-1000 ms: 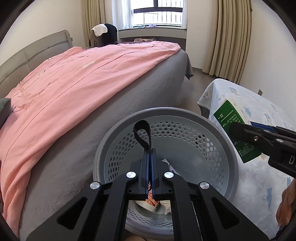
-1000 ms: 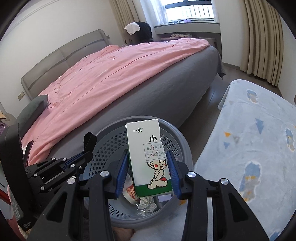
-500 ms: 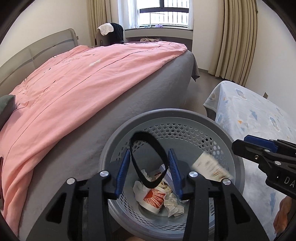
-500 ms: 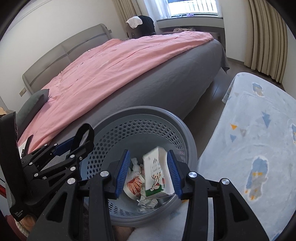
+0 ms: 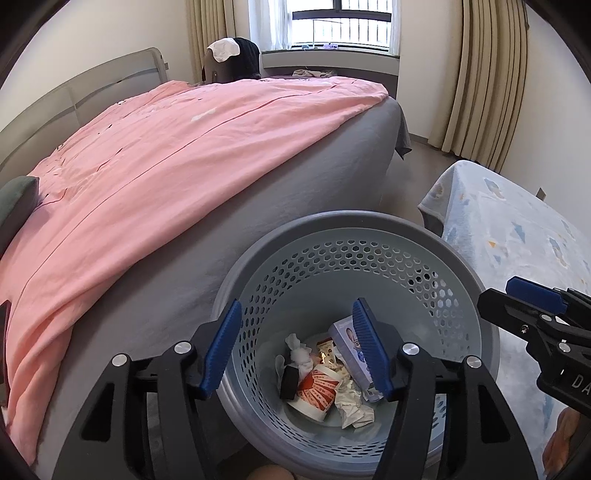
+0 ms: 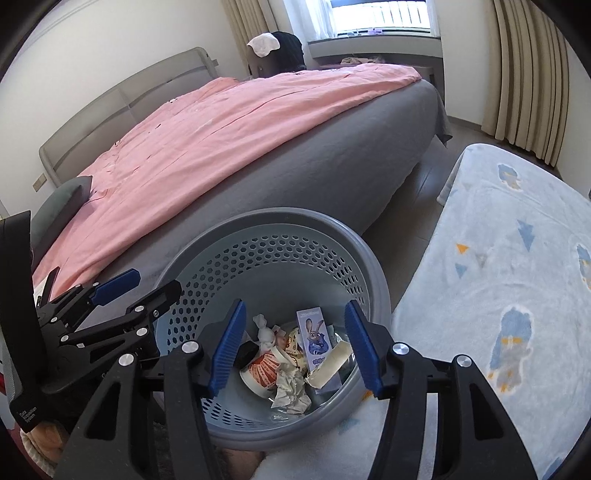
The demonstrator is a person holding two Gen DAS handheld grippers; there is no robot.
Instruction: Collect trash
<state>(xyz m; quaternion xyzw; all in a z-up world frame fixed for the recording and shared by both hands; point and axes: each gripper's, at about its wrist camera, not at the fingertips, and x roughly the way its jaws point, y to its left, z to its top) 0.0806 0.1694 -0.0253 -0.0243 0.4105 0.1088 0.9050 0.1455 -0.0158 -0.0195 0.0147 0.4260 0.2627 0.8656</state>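
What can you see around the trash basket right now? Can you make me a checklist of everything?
Surface: blue patterned blanket to the right of the basket; bare floor strip beside the bed.
Job's things: grey perforated basket holds a red-and-white paper cup, crumpled paper, white tissue, a small black item and a rabbit-picture box.
Clutter: clothes draped on a chair by the window.
Grippers: left gripper open above the basket, holding nothing; right gripper open, holding nothing.
Cables: nothing seen.
Surroundings: bed with pink cover, beige curtains, window.
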